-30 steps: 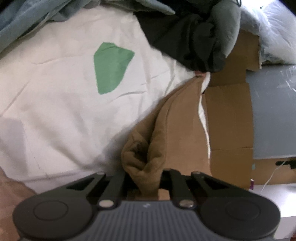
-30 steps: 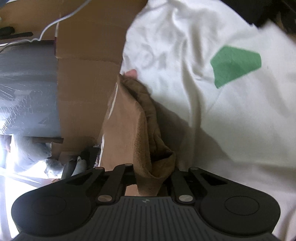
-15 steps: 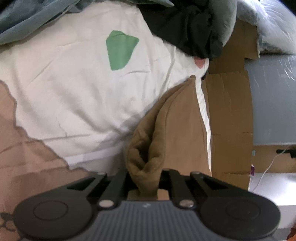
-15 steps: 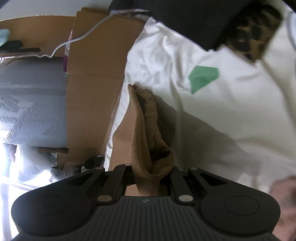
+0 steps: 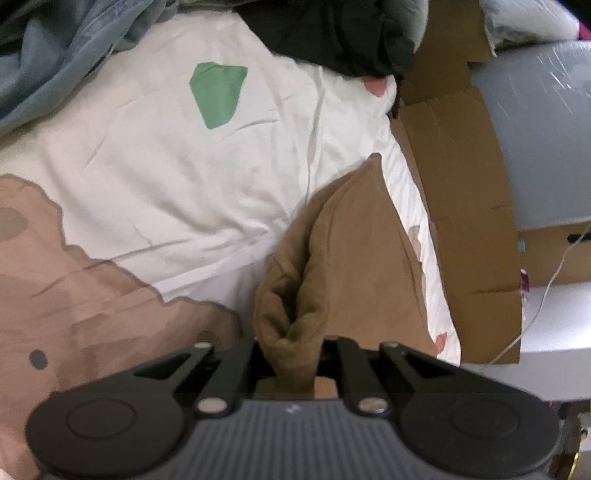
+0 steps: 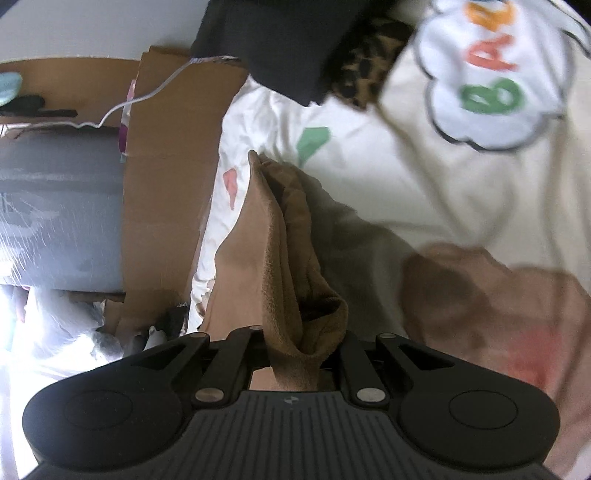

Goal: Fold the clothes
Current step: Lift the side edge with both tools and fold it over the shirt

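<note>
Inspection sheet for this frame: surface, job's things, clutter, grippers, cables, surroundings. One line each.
Surface: white printed bedsheet with a green patch and brown shapes.
Job's things: brown garment, bunched, stretched between both grippers.
Clutter: black clothing, blue-grey fabric, leopard-print item.
Grippers: left gripper and right gripper both shut on the brown garment.
Cables: white cable across the cardboard.
Surroundings: flattened cardboard, grey wrapped panel.

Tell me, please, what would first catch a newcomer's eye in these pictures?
Probably the brown garment, pinched in both tongs, left and right, and stretched above the white printed bedsheet. Next, the sheet's green patch towards the top, then the cardboard along the bed's edge.
</note>
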The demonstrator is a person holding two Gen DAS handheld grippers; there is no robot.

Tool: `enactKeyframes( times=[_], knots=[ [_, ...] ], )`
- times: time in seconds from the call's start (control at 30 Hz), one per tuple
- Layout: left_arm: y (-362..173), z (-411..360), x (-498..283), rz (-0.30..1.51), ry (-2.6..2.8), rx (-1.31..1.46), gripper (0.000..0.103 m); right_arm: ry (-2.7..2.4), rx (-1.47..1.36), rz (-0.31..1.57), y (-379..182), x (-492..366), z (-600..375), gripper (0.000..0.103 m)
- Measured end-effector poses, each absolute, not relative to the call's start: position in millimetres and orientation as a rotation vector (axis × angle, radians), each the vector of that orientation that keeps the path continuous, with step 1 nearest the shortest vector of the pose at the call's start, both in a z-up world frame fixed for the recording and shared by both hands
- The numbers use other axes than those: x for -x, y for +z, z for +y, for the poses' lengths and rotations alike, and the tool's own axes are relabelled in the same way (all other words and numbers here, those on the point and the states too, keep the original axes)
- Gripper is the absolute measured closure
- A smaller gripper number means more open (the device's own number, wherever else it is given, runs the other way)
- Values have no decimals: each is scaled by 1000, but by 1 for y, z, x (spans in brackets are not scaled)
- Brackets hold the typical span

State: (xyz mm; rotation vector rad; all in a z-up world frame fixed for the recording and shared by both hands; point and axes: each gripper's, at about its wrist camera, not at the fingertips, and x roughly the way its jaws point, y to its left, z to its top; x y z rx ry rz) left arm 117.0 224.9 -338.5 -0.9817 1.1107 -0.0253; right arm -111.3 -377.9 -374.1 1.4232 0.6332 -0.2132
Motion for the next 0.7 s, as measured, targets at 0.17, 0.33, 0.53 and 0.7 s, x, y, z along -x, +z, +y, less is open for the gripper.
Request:
enactKeyframes(
  times=[0.17, 0.33, 0.53, 0.7],
  knots=[
    [-335, 222, -107, 1136, -34, 940, 97, -239, -1445, 646, -381, 138, -372, 98],
    [-336, 219, -92, 1154, -38, 932, 97, -256, -1454, 641, -384, 159, -372, 98],
    [-352, 219, -72, 1179, -27, 958, 97, -284, -1447, 655, -391, 176, -373, 98],
    [-370, 220, -65, 1215, 23, 977, 95, -315, -1433, 736, -410, 182, -372, 96]
  ],
)
